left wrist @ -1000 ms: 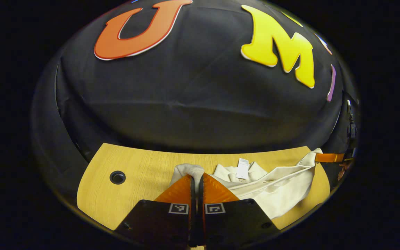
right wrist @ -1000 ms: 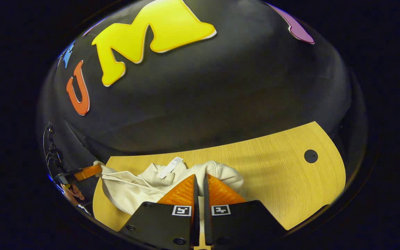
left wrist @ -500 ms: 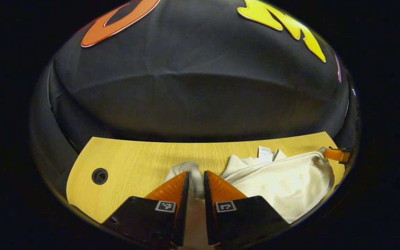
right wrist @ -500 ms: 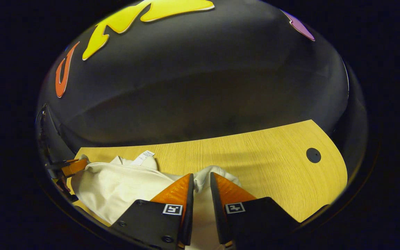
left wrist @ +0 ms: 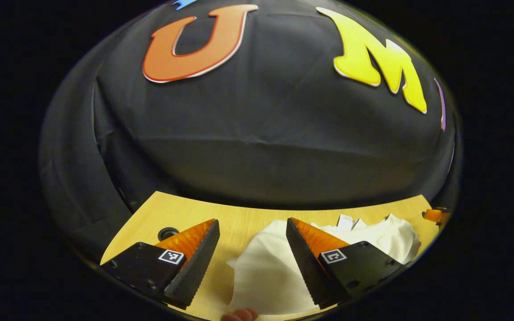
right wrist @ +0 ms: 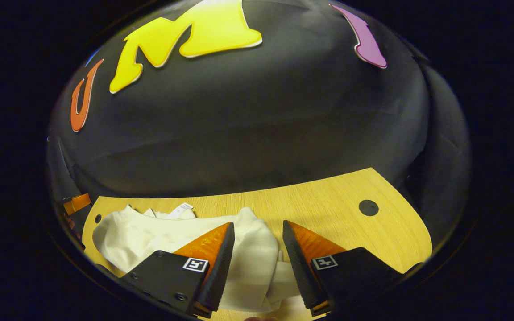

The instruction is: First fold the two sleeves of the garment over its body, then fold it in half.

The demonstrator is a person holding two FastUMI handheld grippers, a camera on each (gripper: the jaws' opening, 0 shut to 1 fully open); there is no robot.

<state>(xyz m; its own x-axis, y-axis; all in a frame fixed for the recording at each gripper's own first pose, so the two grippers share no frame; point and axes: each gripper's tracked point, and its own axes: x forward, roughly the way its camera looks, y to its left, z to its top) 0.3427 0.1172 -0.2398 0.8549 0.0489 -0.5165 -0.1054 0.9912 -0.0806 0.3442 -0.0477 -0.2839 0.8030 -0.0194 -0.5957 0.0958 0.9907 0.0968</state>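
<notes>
The cream garment (left wrist: pixel 266 272) lies bunched and folded over on the wooden table (left wrist: pixel 234 218), its white label (left wrist: pixel 344 220) at the far edge. My left gripper (left wrist: pixel 251 221) is open above the garment's left end, touching no cloth. In the right gripper view the garment (right wrist: pixel 150 236) spreads from the left to the middle, label (right wrist: pixel 181 208) at the back. My right gripper (right wrist: pixel 257 224) is open over the garment's right end, which lies loose between its spread fingers. Each view catches the other gripper at its rim: the right one (left wrist: pixel 435 215), the left one (right wrist: pixel 76 203).
A round cable hole (left wrist: pixel 167 232) sits in the table left of the garment, and another hole (right wrist: pixel 368 207) lies to the right of it. Bare wood stretches right of the garment (right wrist: pixel 328 209). A person's fingertip (left wrist: pixel 239 315) shows at the bottom edge. The black wall closes the back.
Both grippers were shut on the garment's ends one second ago, opened and let them go. The cloth has dropped onto the table and both grippers have lifted.
</notes>
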